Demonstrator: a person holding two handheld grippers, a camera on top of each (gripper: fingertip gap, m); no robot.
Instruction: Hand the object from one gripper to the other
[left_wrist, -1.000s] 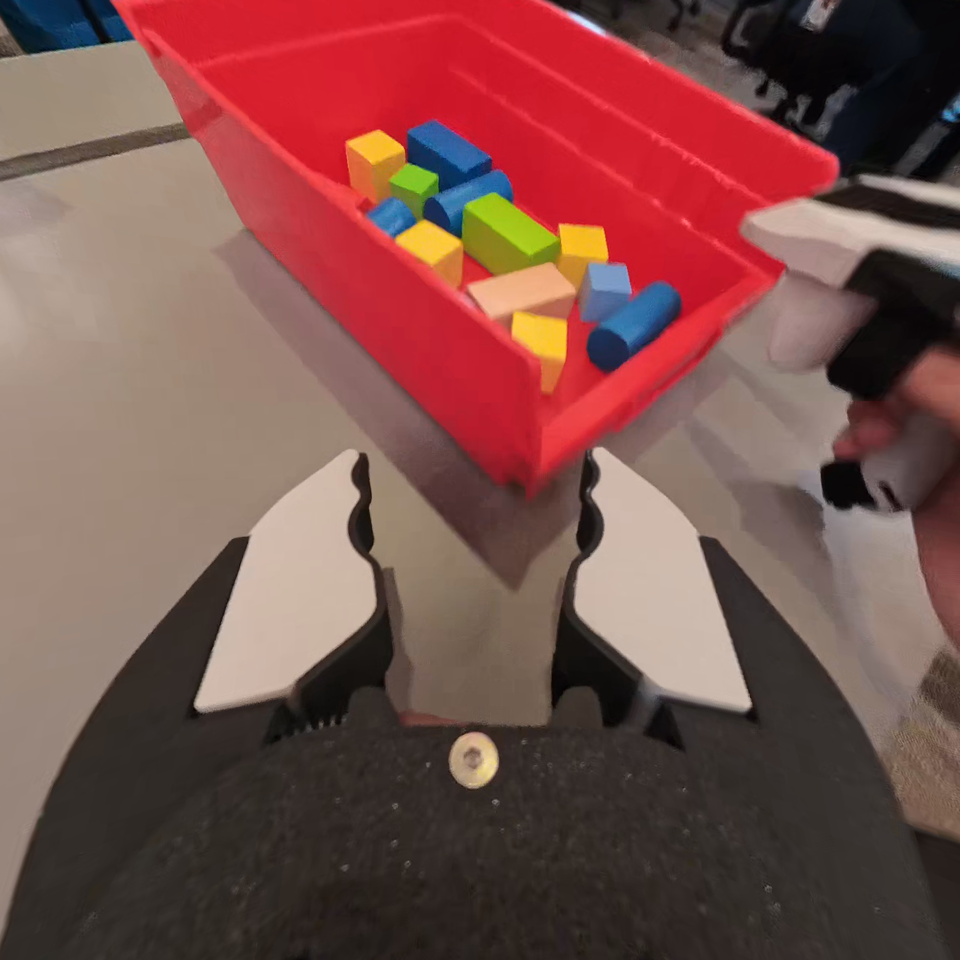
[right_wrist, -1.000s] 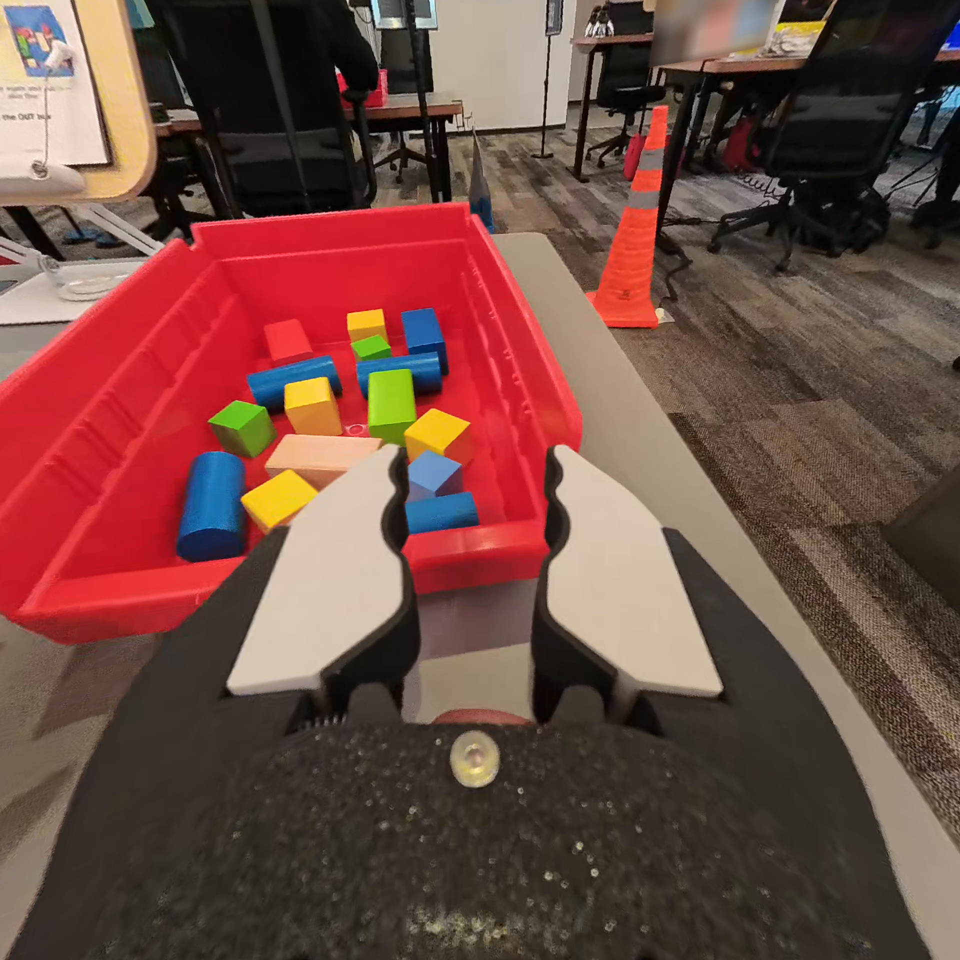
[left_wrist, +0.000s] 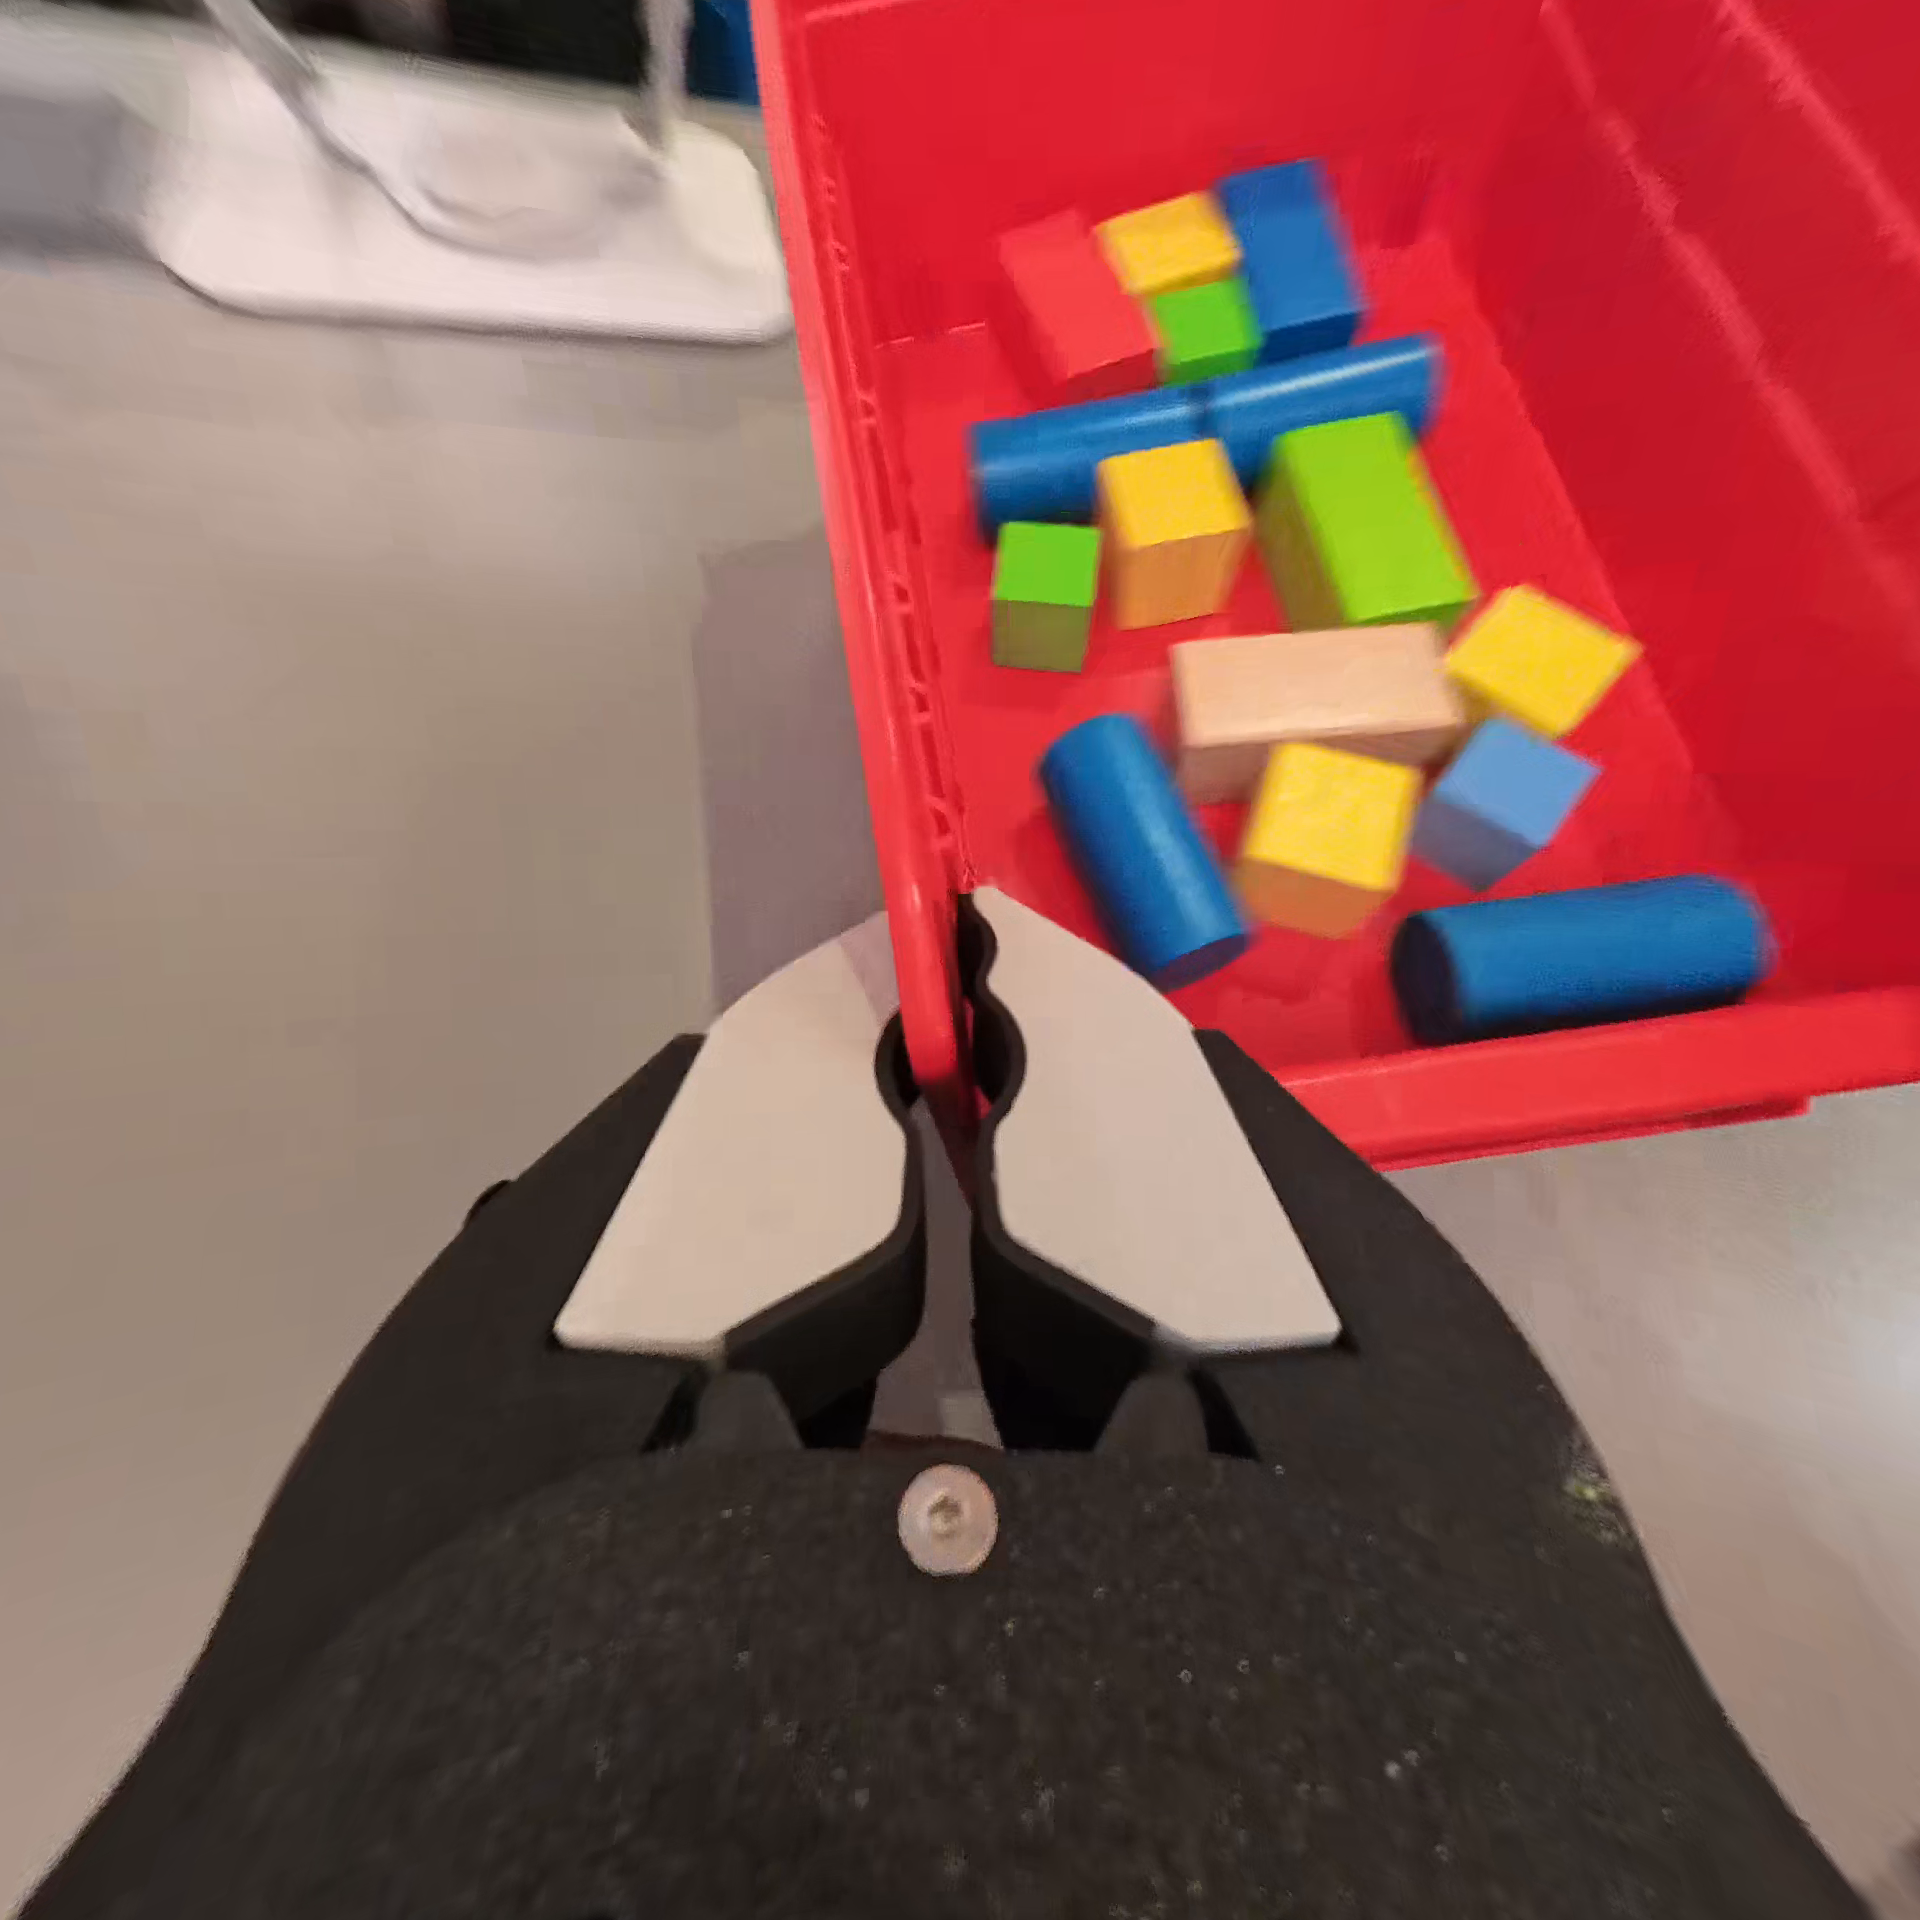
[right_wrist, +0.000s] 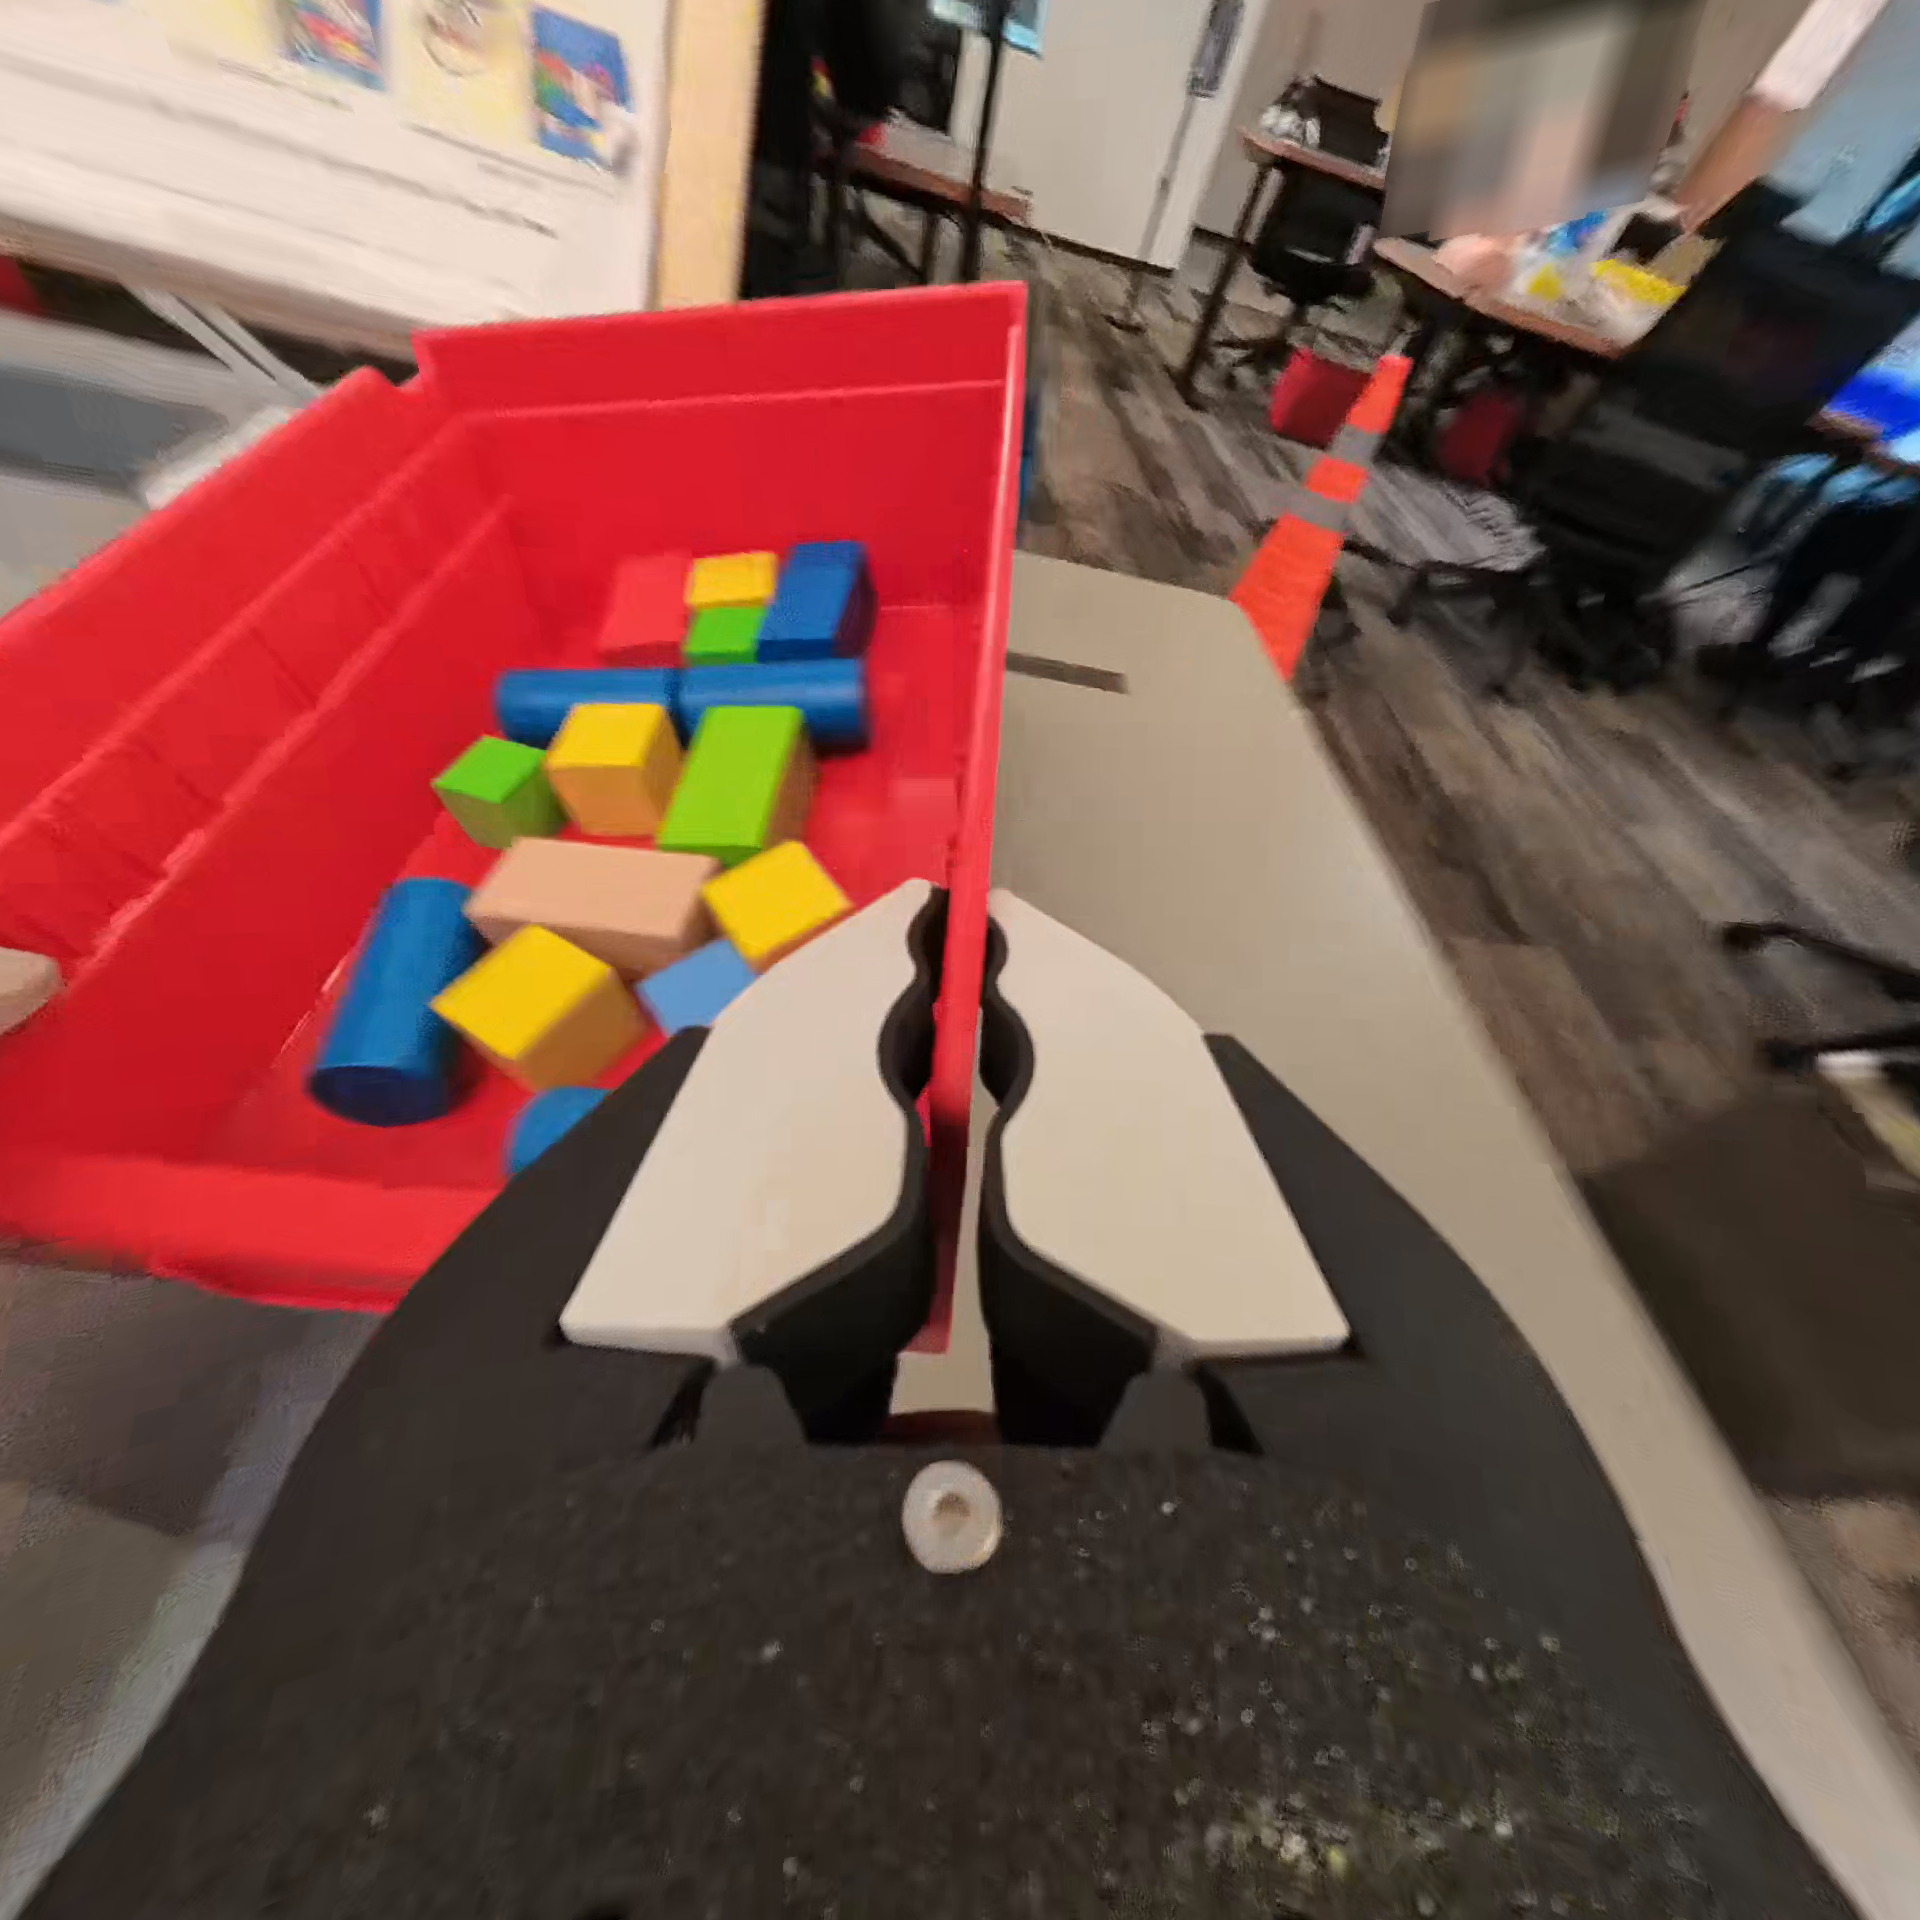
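A red plastic bin (left_wrist: 1662, 312) holds several coloured wooden blocks, among them a long green block (left_wrist: 1361, 520) and blue cylinders. My left gripper (left_wrist: 951, 935) is shut on the bin's left side wall near its front corner. My right gripper (right_wrist: 961, 904) is shut on the right side wall of the same bin (right_wrist: 208, 623), also near the front. The blocks, such as the green one (right_wrist: 738, 779), lie loose on the bin floor. The bin looks tilted between the two grippers. Neither gripper shows in the other's view.
The bin is over a grey table (right_wrist: 1195, 831) whose right edge drops to a carpeted floor. A white stand base (left_wrist: 468, 239) lies behind the bin on the left. An orange cone (right_wrist: 1320, 520), desks and office chairs stand beyond. Part of a hand (right_wrist: 21, 987) shows at the bin's left.
Both grippers were open and short of the bin. Each has moved forward over a side wall and shut on it. The bin now sits turned and tilted in both views.
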